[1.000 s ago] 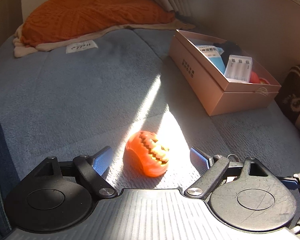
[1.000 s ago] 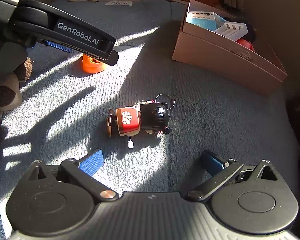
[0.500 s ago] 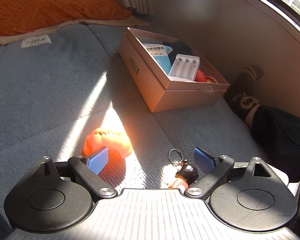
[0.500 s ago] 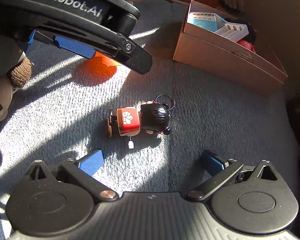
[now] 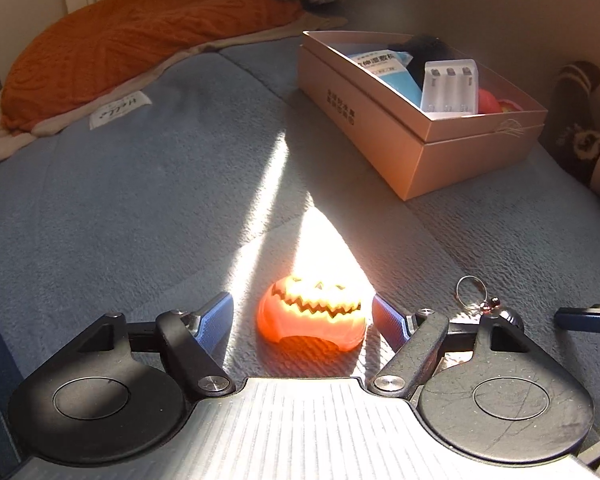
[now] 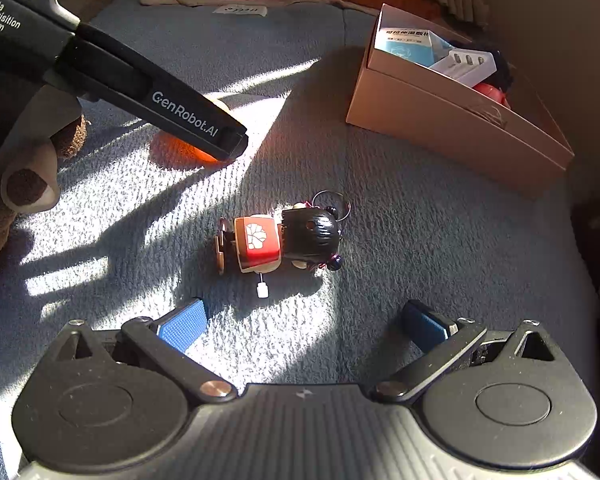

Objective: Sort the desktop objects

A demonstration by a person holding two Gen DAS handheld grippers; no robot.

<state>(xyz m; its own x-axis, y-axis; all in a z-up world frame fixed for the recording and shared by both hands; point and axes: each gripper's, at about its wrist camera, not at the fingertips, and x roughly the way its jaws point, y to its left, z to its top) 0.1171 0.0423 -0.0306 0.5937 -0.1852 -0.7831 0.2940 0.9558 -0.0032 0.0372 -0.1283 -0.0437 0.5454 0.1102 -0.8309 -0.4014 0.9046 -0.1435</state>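
An orange jack-o'-lantern toy (image 5: pixel 312 314) lies on the blue-grey blanket in a patch of sun. My left gripper (image 5: pixel 303 316) is open and low, one finger on each side of the toy; the right pad (image 5: pixel 384 320) is almost touching it. In the right wrist view the toy (image 6: pixel 180 150) is mostly hidden behind the left gripper's body. A doll keychain (image 6: pixel 284 240) with a black head and red body lies on its side in front of my open right gripper (image 6: pixel 300 324), a short way beyond its fingertips. Its ring (image 5: pixel 468 290) shows in the left wrist view.
An open tan cardboard box (image 5: pixel 432 148) stands at the far right and holds a blue packet, a white battery case and red items; it also shows in the right wrist view (image 6: pixel 452 128). An orange pillow (image 5: pixel 140 40) lies at the back. A socked foot (image 5: pixel 580 128) rests right of the box.
My left gripper swung right toward the doll, then back, and now straddles the pumpkin toy squarely. My right gripper and the doll have not moved.
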